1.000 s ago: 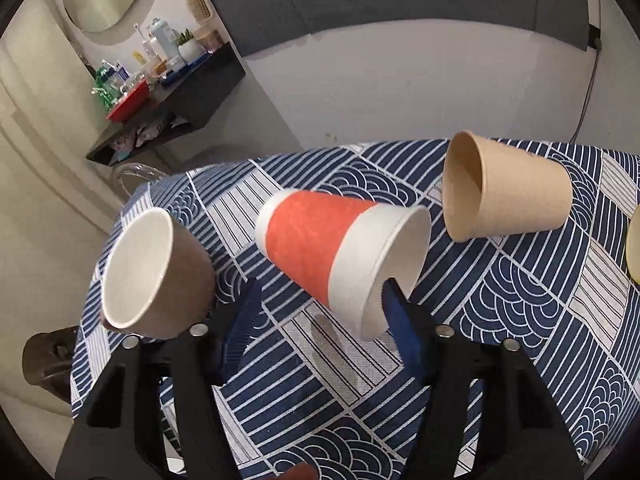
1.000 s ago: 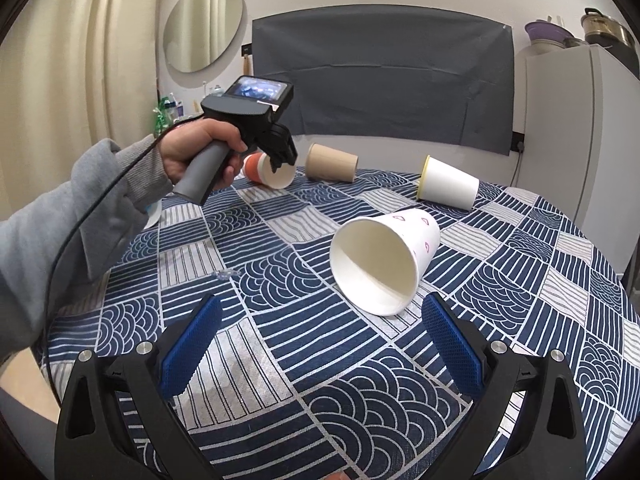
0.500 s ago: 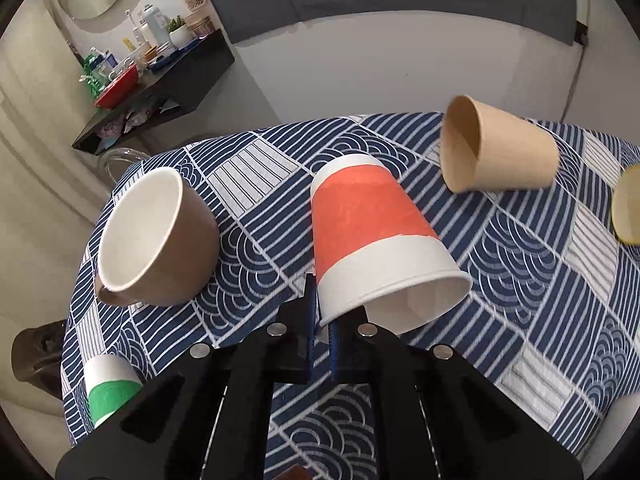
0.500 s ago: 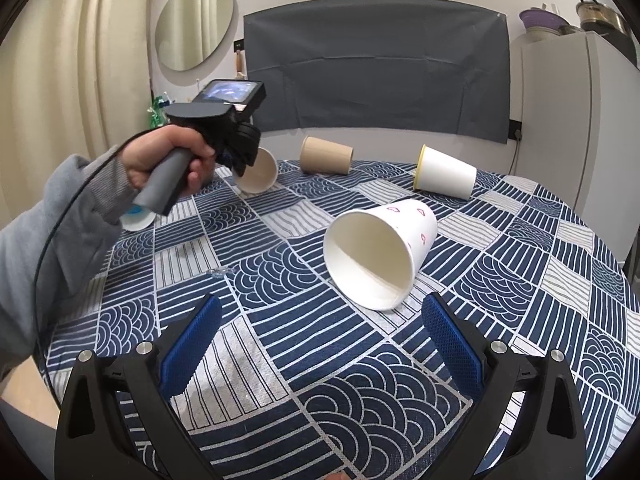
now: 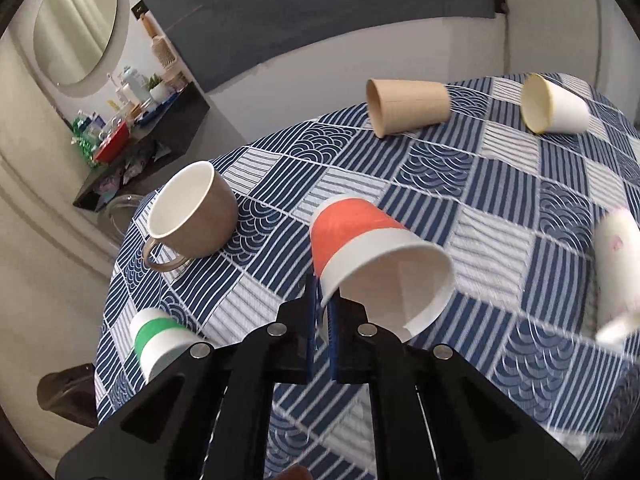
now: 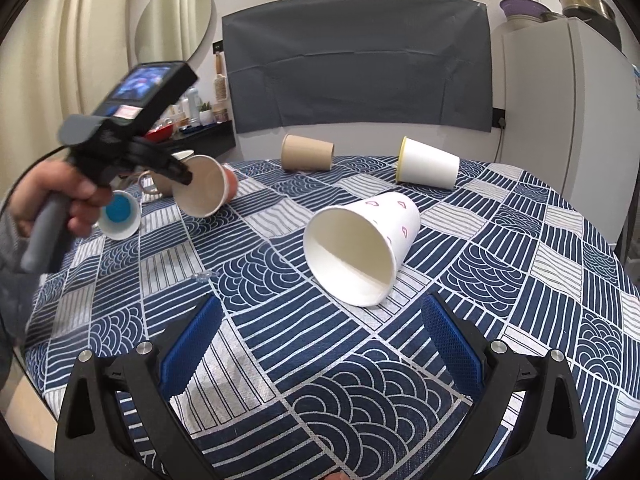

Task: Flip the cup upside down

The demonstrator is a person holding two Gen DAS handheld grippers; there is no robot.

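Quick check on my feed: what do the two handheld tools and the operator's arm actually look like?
Both tools, left tool and right tool, have black angular frames, silver screws and blue ribbed pads. The left one carries a small screen, grey handle and black cable, held by a bare hand.

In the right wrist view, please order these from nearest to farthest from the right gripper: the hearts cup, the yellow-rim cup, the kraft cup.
From the right gripper, which is open:
1. Hearts cup: just ahead, centre, lying on its side with its mouth toward the gripper.
2. Yellow-rim cup: far right, on its side.
3. Kraft cup: far side, slightly left of centre, on its side, a little beyond the yellow-rim cup.
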